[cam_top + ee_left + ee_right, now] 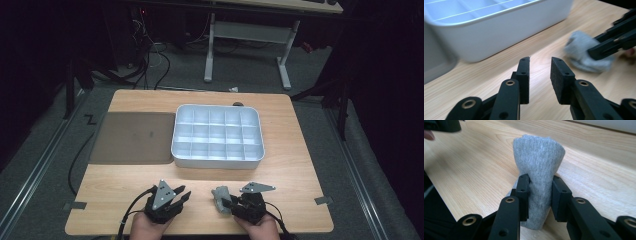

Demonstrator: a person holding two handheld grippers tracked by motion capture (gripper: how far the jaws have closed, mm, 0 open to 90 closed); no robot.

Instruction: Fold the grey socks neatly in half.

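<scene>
Right hand-held gripper [540, 186] is clamped on a grey rolled sock [537, 167], both pads squeezing in on its lower half, near the front edge of the bench [295, 170]. From the high view the sock [220, 198] sits just left of that gripper [231, 202], well short of the white divided tray [218, 158].

Left hand-held gripper [540, 66] is released: jaws parted, nothing but bare wood between them. It shows in the high view [181, 196] a little apart from the sock.

Handling, my read:
- Knit fabric, soft and light. It squashes under the pads, so the grip feels secure but the shape won't hold.
- Not slippery, not fragile. Squeezing hard costs nothing.
- A rolled bundle could loosen if pinched by an outer layer only.
- Best hold is across the thick middle of the roll, as now, not at the free top end, which flares out above the pads.

Flat brown lid [132, 137] lies left of the tray.
</scene>
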